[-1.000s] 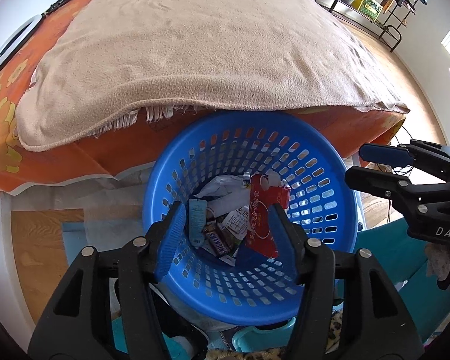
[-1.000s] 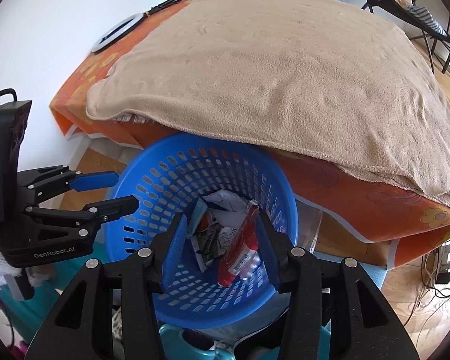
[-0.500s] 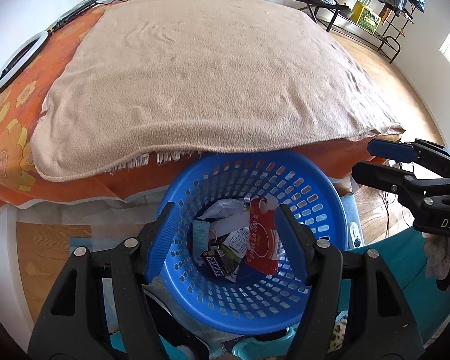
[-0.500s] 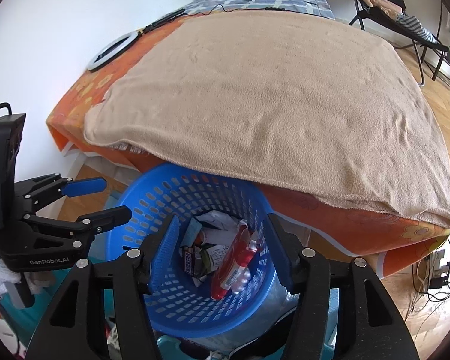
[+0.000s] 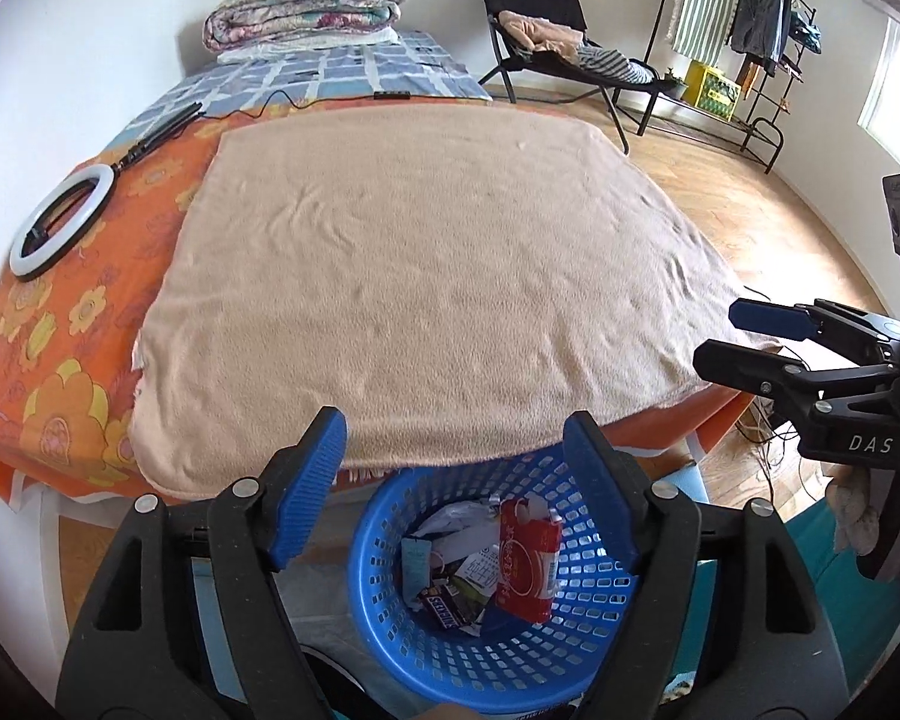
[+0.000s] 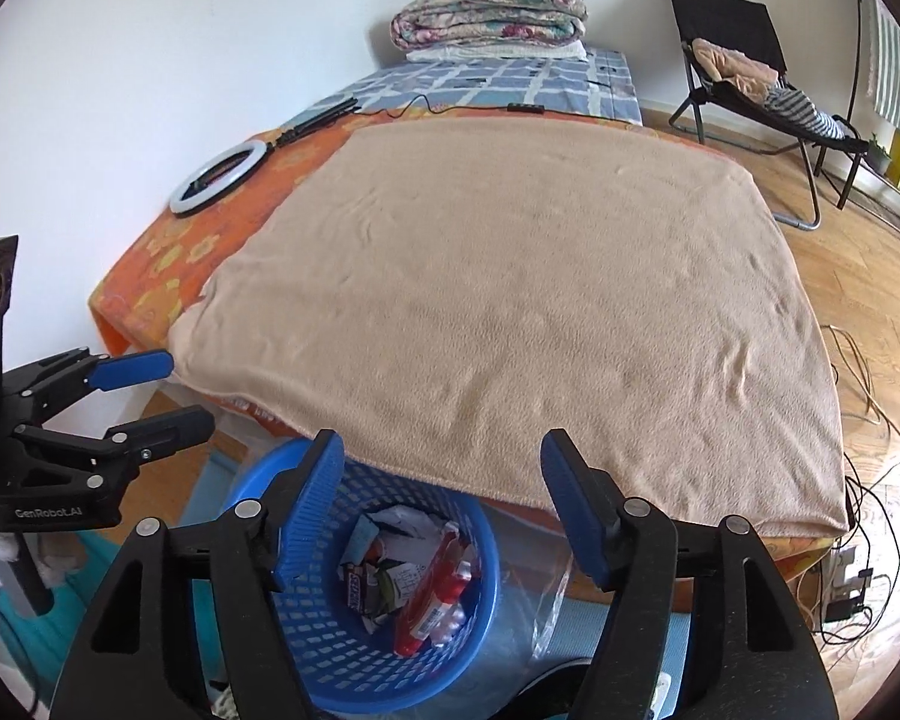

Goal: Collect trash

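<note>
Both tools, left tool [image 5: 455, 480] & right tool [image 6: 441, 504], are being spread wider w/ nothing pinched, while the blue basket [image 5: 390, 630] w/ the red packet [image 5: 525, 558] is lying directly below & between them.

My claw pads [image 5: 309, 483] blue, frames black. Basket [image 5: 390, 618] blue, perforated; red pouch [image 5: 525, 561] inside. Blanket [image 5: 426, 306] plain beige. Sheet [image 5: 60, 354] orange, yellow flowers. Far cover [image 5: 330, 75] blue-white check. Folded quilt [image 5: 306, 6] floral.

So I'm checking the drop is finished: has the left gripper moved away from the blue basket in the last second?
Yes. The left gripper has lifted up from the blue basket, which now sits lower and smaller in its view; its empty jaws are opening.
</note>
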The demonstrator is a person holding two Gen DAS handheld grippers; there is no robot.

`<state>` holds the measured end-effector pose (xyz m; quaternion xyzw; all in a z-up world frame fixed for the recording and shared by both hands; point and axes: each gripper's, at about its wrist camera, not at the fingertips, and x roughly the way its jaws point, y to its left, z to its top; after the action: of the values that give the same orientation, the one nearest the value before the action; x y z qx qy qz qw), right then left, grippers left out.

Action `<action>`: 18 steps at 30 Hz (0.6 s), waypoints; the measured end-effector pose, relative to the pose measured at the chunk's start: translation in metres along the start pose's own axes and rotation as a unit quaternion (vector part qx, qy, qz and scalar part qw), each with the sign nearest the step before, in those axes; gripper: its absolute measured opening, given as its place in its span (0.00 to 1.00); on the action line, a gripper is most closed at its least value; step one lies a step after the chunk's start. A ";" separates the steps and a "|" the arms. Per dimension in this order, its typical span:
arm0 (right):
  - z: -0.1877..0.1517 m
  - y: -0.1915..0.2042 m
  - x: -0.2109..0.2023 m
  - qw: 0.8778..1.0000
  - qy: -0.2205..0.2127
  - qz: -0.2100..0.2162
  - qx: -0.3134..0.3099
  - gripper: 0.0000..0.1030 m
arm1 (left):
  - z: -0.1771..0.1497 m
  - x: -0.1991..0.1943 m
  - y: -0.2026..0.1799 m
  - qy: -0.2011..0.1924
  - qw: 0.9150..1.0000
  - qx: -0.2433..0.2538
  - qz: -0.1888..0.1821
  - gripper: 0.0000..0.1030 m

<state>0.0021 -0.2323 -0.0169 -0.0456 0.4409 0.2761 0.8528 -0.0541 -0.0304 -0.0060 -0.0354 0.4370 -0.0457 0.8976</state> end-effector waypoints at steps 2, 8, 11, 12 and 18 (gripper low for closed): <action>0.006 -0.001 -0.003 1.000 -0.009 -0.001 0.001 0.66 | 0.008 -0.005 0.000 -0.010 1.000 -0.001 0.000 0.82; 0.023 -0.003 -0.010 0.999 -0.036 0.008 0.008 0.66 | 0.029 -0.015 -0.001 -0.036 0.999 0.000 0.001 0.84; 0.030 -0.006 -0.011 0.999 -0.048 0.009 0.011 0.66 | 0.034 -0.015 -0.001 -0.042 0.999 -0.002 -0.002 0.86; 0.032 -0.007 -0.010 0.999 -0.052 0.010 0.013 0.66 | 0.035 -0.014 -0.002 -0.045 0.999 -0.002 -0.002 0.87; 0.035 -0.017 -0.005 0.997 -0.064 0.015 0.034 0.77 | 0.037 -0.005 -0.001 -0.043 0.999 -0.006 -0.004 0.88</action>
<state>0.0341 -0.2372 0.0051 0.0077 0.3947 0.2758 0.8764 -0.0281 -0.0304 0.0202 -0.0446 0.3982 -0.0452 0.9151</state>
